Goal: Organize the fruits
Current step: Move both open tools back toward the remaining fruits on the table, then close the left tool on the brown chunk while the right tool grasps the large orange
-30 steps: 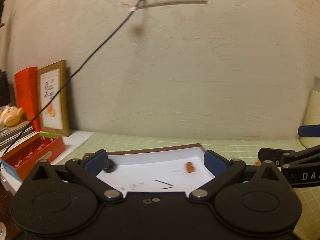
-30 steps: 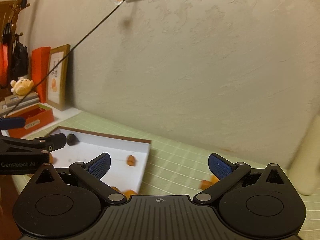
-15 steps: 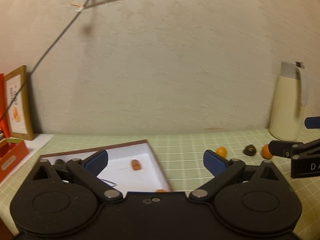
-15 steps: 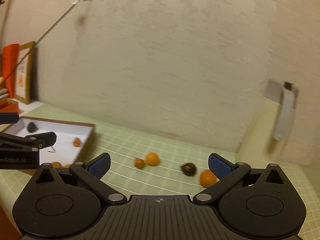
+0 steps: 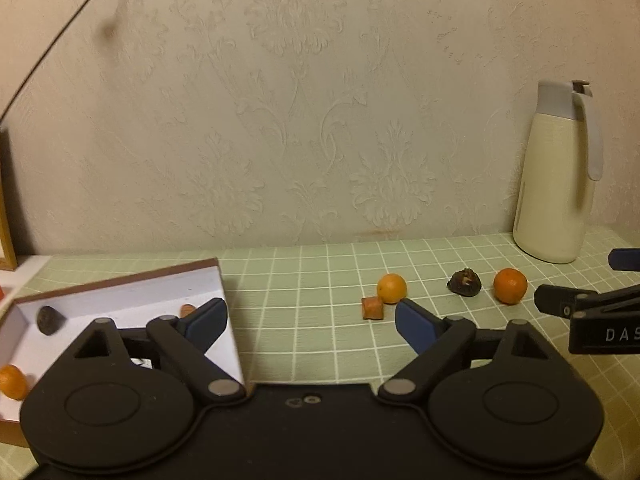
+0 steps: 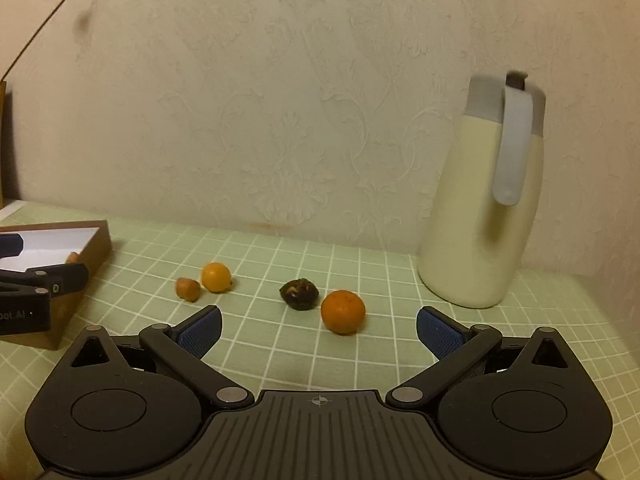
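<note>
Embossed matt wallpaper (image 5: 304, 128), smooth cream plastic jug (image 6: 480, 216), checked cloth (image 6: 280, 264)

A home setting is shown, most likely a living or dining corner. The wall (image 5: 304, 120) is covered with cream wallpaper embossed with a floral damask pattern, as is found in a house and not in a lab or workshop. The table is spread with a pale green checked cloth (image 6: 280, 248). A cream thermos jug (image 6: 484, 200) with a grey lid and handle is stood against the wall at the right. At the far left, the edge of a wooden picture frame (image 5: 6, 216) is seen, and a dark cable (image 5: 44, 56) is run up the wall. The whole is lit by warm, dim indoor light.
</note>
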Tool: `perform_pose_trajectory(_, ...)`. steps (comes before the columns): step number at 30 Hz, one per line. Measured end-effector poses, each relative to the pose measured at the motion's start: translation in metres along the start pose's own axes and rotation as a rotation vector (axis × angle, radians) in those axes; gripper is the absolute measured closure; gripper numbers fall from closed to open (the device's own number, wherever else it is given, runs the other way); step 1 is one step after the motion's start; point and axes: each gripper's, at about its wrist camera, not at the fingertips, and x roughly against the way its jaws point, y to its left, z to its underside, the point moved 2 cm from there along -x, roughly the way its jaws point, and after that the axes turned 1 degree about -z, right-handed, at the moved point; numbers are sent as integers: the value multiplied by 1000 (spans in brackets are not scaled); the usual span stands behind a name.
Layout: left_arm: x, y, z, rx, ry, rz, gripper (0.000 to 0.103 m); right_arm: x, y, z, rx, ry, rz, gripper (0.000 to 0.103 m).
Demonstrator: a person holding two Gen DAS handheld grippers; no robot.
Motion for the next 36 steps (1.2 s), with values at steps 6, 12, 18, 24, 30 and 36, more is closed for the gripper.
perform_pose_trajectory(6,-39,-17,2,-7,48,21,23,-31,-7,1,-1,26,-11,0)
perform_pose_trajectory(12,-66,-32,1,-9,75,23,23,-65,-11,-1,28,44,4,0)
perform_pose_trajectory(18,-93,-39,2,-10,108,35,28,-89,-20,4,34,81,-2,1)
perform_pose_trajectory(24,-114,-48,2,-14,130,42,37,-106,-28,8,20,127,-17,15)
perform_pose_trajectory(30,-125,-53,3,-29,160,49,50,-114,-29,7,13,137,-43,19)
perform_pose_trajectory(36,-131,-51,3,-24,169,45,57,-122,-33,7,-3,154,-43,29)
